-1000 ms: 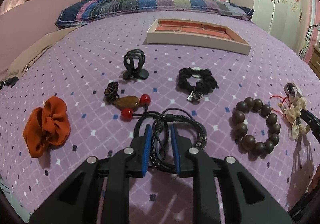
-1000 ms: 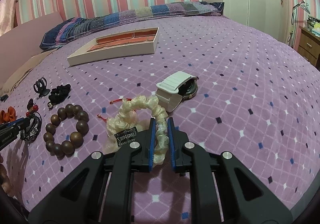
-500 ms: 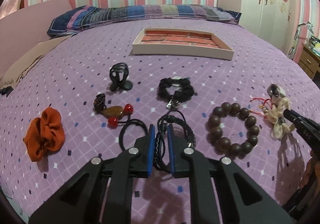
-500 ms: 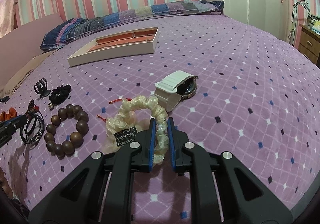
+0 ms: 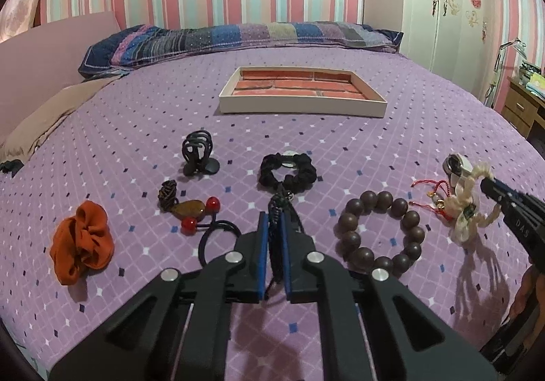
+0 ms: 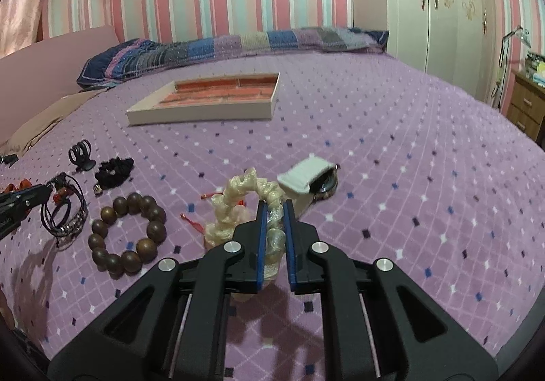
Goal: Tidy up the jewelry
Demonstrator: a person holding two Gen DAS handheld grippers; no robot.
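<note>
Both loads have left the bedspread [image 5: 374, 149] since a second ago: the left gripper [image 5: 273, 227], then low around the black cords [image 5: 275, 210] with its jaws wider, is now pinched tight on them, and they hang from it above the fabric. The right gripper [image 6: 272, 214] is likewise clamped on the cream scrunchie [image 6: 245, 207], whose loop droops free over its own shadow. Each is gripped at one side, so the rest dangles clear of its neighbours. Probably both are bound for the tray [image 5: 303, 107], which sits beyond them toward the pillows. Nearer than the tray lie the bead bracelet [image 5: 378, 231], black scrunchie [image 5: 287, 173], claw clip [image 5: 197, 151], orange scrunchie [image 5: 81, 244] and watch [image 6: 310, 176].
</note>
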